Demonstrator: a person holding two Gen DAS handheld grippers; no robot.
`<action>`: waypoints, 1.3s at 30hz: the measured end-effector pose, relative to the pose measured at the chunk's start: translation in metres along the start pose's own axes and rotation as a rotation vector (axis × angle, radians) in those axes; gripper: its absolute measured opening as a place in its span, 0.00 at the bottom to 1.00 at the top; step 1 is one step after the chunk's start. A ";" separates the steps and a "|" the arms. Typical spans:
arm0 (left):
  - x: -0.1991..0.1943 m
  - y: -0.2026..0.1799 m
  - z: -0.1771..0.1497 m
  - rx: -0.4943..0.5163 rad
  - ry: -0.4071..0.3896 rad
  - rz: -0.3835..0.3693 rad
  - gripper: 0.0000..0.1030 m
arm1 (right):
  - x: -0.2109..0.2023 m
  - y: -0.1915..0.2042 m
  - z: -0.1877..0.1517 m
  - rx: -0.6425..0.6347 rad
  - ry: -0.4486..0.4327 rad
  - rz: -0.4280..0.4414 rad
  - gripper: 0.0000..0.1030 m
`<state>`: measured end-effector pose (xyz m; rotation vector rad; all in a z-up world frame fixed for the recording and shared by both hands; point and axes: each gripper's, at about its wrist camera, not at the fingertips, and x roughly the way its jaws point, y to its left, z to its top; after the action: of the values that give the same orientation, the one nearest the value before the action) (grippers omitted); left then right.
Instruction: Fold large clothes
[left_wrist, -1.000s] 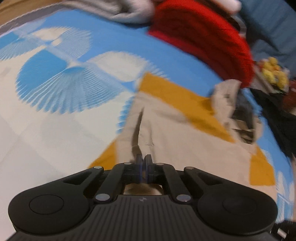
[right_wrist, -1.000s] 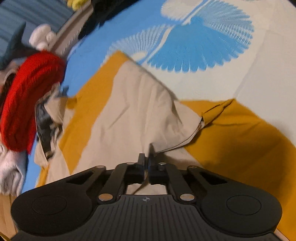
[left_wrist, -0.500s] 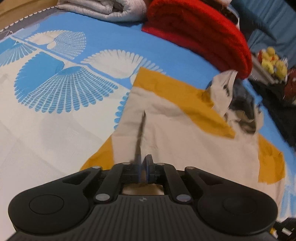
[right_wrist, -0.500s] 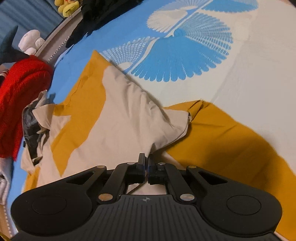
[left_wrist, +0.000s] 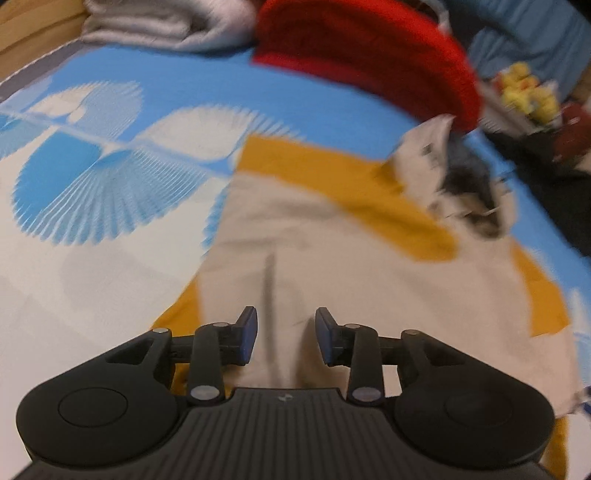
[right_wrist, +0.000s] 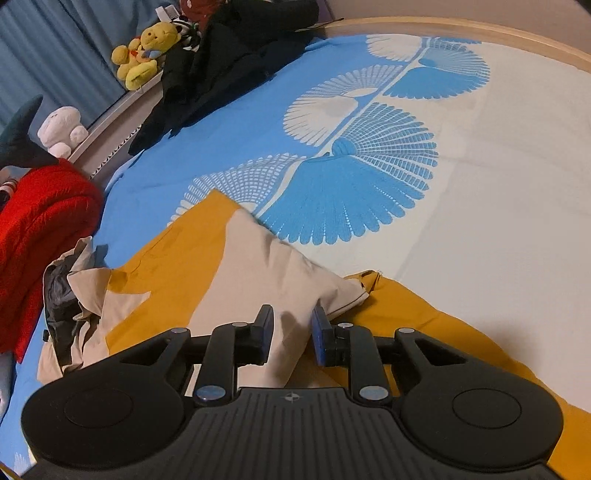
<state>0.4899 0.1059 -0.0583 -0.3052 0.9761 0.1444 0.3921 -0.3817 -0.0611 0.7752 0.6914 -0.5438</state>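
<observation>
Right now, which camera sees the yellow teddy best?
The right wrist view: the yellow teddy sits sharp and whole by the blue curtain. The left wrist view shows only a small blurry yellow patch at its edge.

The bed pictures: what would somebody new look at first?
Probably the beige and mustard garment, spread out in the middle of the bed just ahead of both grippers. Next the bedsheet, with big blue and white fan shapes beyond the garment. Then the bright red knit piled at the far edge, and the yellow plush toy on the ledge by the curtain.
</observation>
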 end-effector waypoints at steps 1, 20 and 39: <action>0.004 0.003 -0.001 -0.016 0.014 -0.007 0.35 | 0.000 0.000 0.002 -0.002 -0.011 0.005 0.23; -0.023 -0.009 0.004 0.089 -0.141 -0.040 0.26 | 0.044 0.000 -0.001 -0.052 0.237 0.084 0.51; -0.032 -0.013 0.005 0.044 -0.042 -0.032 0.32 | 0.024 0.003 0.007 -0.081 0.183 0.042 0.51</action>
<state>0.4789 0.0952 -0.0264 -0.2765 0.9307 0.0999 0.4120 -0.3900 -0.0741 0.7681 0.8593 -0.4077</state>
